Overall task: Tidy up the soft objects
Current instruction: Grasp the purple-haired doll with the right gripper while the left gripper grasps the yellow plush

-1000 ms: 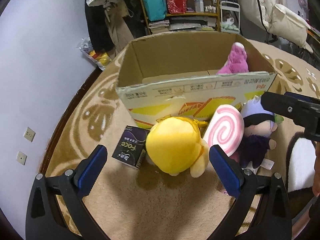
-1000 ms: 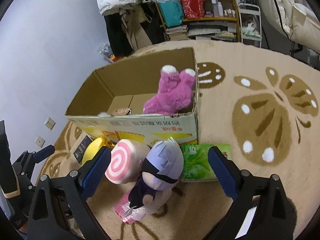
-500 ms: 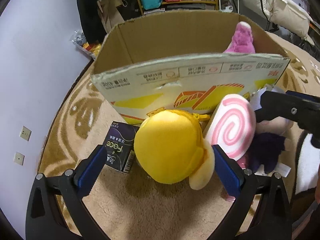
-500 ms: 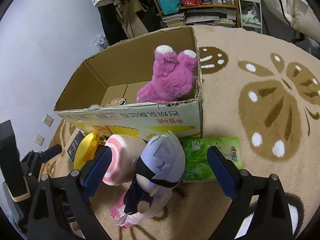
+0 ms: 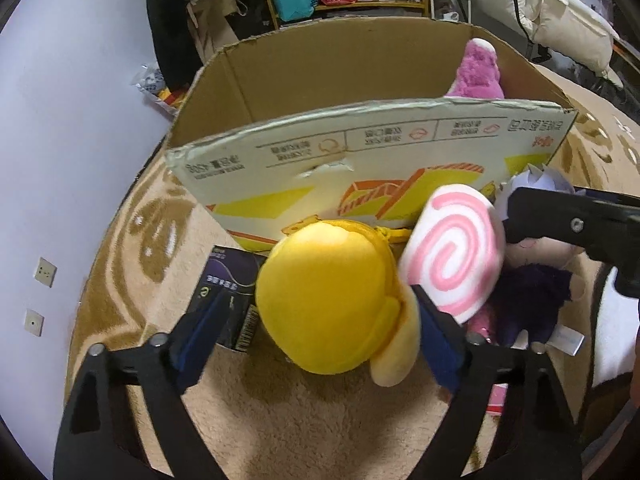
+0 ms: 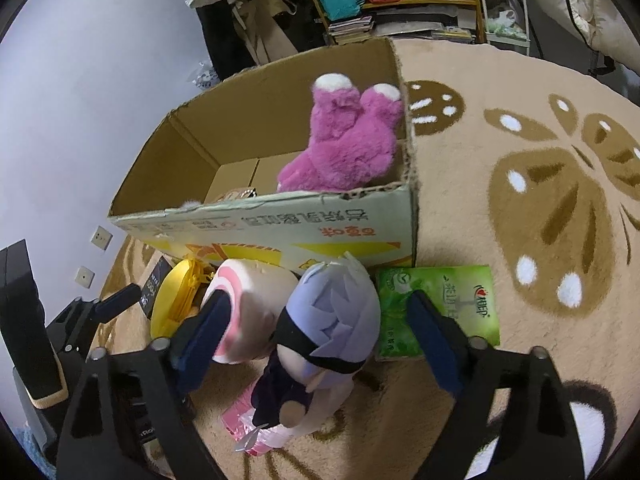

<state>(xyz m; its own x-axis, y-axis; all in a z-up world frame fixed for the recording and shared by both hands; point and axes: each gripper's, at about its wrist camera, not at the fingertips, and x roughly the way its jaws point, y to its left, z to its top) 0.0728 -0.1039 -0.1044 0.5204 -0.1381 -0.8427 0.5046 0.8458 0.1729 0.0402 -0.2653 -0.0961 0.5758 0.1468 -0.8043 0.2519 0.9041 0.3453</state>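
Clearly we risk a snag: our left fingers (image 5: 316, 330), closing but not yet gripping, straddle the yellow plush (image 5: 328, 300), our right fingers (image 6: 316, 328) the doll (image 6: 332, 320), and the lollipop (image 5: 452, 256) crowds between.

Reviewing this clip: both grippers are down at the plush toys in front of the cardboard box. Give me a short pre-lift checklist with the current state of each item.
1. Yellow plush sits between the jaws of the left gripper: ok; the jaws are closing.
2. Left pads pressing on the plush: cannot tell; the right pad looks to touch it, the left one stands off.
3. Doll with the pale purple hair sits between the jaws of the right gripper: ok; the jaws are closing, pads not yet on it.
4. Pink swirl plush clear of both grasps: not ok; it is wedged between the two toys.
5. Room in the cardboard box beside the magenta plush: ok.
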